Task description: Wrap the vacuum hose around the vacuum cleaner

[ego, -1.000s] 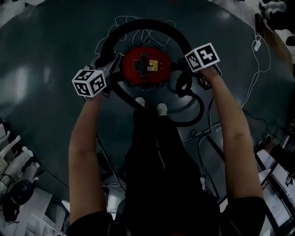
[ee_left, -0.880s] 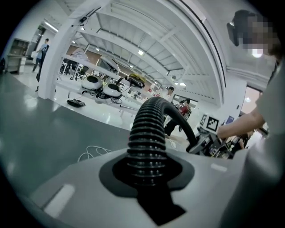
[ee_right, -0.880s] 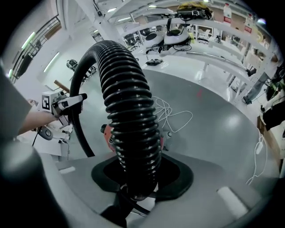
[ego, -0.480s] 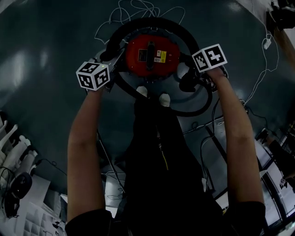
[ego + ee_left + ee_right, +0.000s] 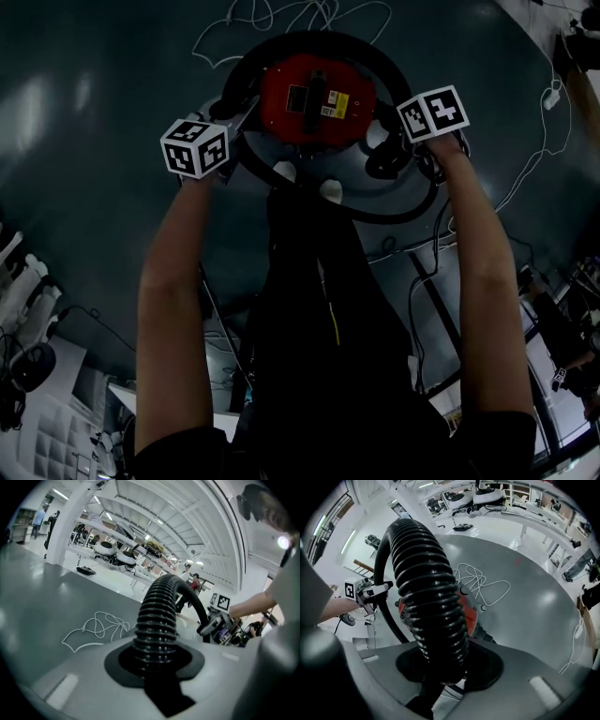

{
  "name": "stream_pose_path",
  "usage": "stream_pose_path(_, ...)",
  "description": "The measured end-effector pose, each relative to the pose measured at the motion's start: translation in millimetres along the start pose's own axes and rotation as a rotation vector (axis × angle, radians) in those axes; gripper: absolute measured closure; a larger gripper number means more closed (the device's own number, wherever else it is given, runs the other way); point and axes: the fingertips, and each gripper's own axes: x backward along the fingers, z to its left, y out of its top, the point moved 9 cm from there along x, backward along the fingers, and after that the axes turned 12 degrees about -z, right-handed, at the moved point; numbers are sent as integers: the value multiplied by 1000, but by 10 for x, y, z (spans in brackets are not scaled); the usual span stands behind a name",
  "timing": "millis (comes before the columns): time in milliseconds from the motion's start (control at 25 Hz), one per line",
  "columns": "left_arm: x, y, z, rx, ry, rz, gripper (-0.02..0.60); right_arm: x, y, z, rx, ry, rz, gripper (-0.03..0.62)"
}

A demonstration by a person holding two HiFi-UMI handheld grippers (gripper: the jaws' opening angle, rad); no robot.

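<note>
Both tools are clamped on the same thing: the left tool (image 5: 154, 666) has its jaws drawn part-way in around the ribbed black vacuum hose (image 5: 317, 39), and the right tool (image 5: 445, 667) holds another stretch of it in the same way, the ribs filling the gap between each pair of jaws. Between the two grips the hose arcs over the far side of the red vacuum cleaner (image 5: 314, 98), which stands on the dark floor (image 5: 103, 122) just ahead of the person's shoes (image 5: 285, 172). A second, looser bend of hose (image 5: 417, 202) curls from the right tool round the near side of the machine. Over the last second both arms have come down, and the loop has sunk with them: it was carried higher and stood wider of the red body, and it now sits close about it, with the left grip beside the machine's left flank and the right grip beside its right. That suggests the current turn of the wrap is nearly laid, though whether the hose already rests on the body cannot be told from here. The slack bend by the right side looks like the part yet to be taken round. A thin white cable (image 5: 93, 629) lies in loose coils on the floor beyond the vacuum, apart from the hose, and benches and equipment stand well off at the room's edges.
</note>
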Motion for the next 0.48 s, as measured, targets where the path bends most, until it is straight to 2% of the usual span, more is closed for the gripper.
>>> stream_pose_path(280, -111, 48, 26, -32, -95, 72, 473, 70, -141, 76, -58, -33, -1, 439)
stream_pose_path(480, -185, 75, -19, -41, -156, 124, 476, 122, -271, 125, -125, -12, 10, 439)
